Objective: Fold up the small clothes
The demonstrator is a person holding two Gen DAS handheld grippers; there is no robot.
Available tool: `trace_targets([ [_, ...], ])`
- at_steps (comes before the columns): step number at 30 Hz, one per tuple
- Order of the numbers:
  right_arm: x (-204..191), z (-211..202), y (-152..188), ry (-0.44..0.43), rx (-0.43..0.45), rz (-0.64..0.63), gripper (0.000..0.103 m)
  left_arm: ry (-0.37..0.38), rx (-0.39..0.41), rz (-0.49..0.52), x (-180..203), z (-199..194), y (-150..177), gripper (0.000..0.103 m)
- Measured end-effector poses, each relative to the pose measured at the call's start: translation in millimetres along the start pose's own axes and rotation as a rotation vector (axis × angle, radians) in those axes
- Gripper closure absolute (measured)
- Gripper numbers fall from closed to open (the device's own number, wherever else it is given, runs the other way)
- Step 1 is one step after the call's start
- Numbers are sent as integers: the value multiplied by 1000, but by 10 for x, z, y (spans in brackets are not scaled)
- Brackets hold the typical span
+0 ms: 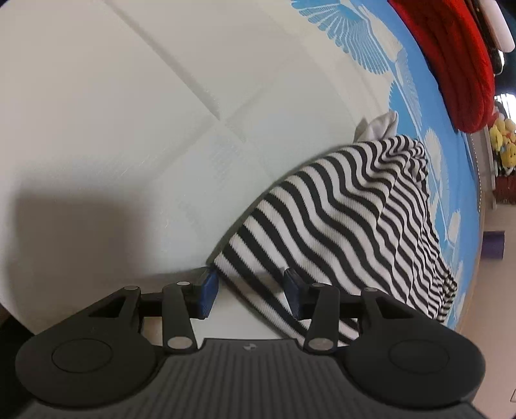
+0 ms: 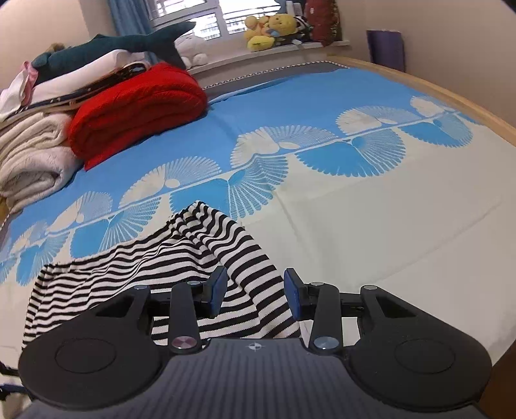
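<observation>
A small black-and-white striped garment [image 1: 348,219] lies rumpled on the bed sheet [image 1: 113,129]; it also shows in the right wrist view [image 2: 180,258]. My left gripper [image 1: 251,295] is open, its blue pads [image 1: 208,291] either side of a near corner of the striped cloth, low over the sheet. My right gripper [image 2: 254,295] is open too, with another striped edge lying between its pads [image 2: 292,296]. A bit of white cloth [image 1: 382,124] pokes out beyond the garment.
A folded red knit [image 2: 135,106] and a stack of cream and white clothes [image 2: 35,151] with a plush shark [image 2: 129,43] sit at the far left of the bed. Plush toys [image 2: 271,27] line the windowsill. The wooden bed edge [image 2: 451,96] runs along the right.
</observation>
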State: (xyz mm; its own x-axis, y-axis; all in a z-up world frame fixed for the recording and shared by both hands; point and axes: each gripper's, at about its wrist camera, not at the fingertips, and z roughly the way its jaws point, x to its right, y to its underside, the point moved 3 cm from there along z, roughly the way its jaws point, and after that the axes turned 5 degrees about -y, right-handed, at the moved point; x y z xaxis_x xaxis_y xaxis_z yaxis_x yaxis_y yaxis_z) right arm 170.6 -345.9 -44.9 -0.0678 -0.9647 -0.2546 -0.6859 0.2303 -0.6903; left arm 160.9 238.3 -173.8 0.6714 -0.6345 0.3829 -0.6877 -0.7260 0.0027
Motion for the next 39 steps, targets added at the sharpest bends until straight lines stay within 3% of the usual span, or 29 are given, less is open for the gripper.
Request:
trace_targets([
  [8, -42, 5, -9, 5, 8, -59, 63, -49, 65, 47, 206, 67, -16, 58],
  [15, -50, 12, 18, 12, -3, -81, 63, -72, 89, 119, 361, 104, 34, 87],
  [18, -65, 10, 29, 16, -4, -91, 63, -74, 99, 150, 398, 102, 51, 92],
  [29, -77, 62, 54, 50, -23, -82, 63, -42, 169, 248, 422, -108, 78, 96],
  [34, -159, 95, 45, 59, -18, -70, 63, 16, 191, 233, 298, -285, 67, 97],
  [39, -231, 151, 42, 61, -21, -47, 63, -9, 225, 204, 129, -451, 19, 97],
])
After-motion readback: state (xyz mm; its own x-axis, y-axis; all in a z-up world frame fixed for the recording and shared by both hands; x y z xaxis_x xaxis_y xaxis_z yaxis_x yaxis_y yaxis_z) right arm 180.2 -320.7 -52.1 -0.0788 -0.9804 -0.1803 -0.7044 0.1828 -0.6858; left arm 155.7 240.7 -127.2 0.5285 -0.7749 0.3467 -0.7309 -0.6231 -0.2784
